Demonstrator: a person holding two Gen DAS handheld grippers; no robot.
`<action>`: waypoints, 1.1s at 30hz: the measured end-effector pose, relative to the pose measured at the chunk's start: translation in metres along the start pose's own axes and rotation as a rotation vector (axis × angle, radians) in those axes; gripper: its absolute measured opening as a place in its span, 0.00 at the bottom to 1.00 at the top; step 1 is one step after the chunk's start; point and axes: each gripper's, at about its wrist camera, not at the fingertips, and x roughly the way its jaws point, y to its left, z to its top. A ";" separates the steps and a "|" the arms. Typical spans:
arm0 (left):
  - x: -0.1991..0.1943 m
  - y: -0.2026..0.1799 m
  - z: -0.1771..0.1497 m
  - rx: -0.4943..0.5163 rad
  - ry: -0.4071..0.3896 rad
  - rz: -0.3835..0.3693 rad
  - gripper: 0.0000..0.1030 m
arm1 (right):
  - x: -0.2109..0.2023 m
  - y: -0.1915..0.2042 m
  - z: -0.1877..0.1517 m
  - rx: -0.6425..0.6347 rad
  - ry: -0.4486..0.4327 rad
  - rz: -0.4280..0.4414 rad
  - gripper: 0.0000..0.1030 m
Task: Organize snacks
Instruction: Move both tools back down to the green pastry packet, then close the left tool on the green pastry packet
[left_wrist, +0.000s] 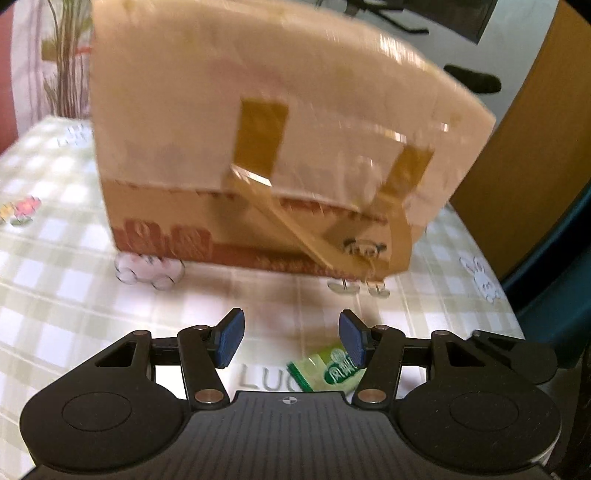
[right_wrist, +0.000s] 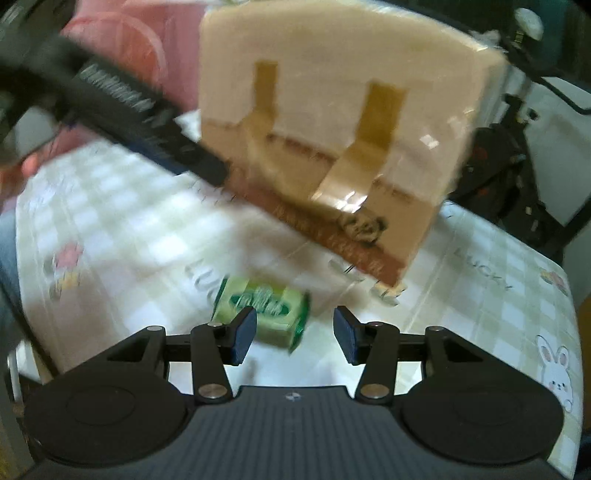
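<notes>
A brown cardboard box (left_wrist: 258, 147) with tape strips stands on the checked tablecloth, just ahead of both grippers; it also fills the upper middle of the right wrist view (right_wrist: 332, 129). A small green snack packet (right_wrist: 264, 310) lies flat on the cloth in front of my right gripper (right_wrist: 294, 332), close to its left finger. The same packet (left_wrist: 325, 367) shows under my left gripper (left_wrist: 291, 338), by its right finger. Both grippers are open and empty. The left gripper's body (right_wrist: 122, 99) crosses the right wrist view at upper left. Both views are blurred.
The table (left_wrist: 55, 258) has a green-and-white checked cloth with rabbit and flower prints. A wooden panel (left_wrist: 535, 129) stands at the right. Dark equipment and cables (right_wrist: 517, 166) sit beyond the table's far right edge. A pink cloth (right_wrist: 140, 48) is behind at left.
</notes>
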 end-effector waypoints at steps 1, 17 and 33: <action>0.005 -0.003 -0.003 -0.003 0.011 -0.004 0.57 | 0.003 0.002 -0.002 -0.017 0.007 0.009 0.48; 0.051 -0.006 -0.031 -0.080 0.134 -0.072 0.57 | 0.037 -0.001 -0.008 -0.007 0.016 0.094 0.49; 0.056 0.001 -0.035 -0.107 0.124 -0.095 0.56 | 0.047 -0.001 -0.007 0.051 -0.017 0.116 0.43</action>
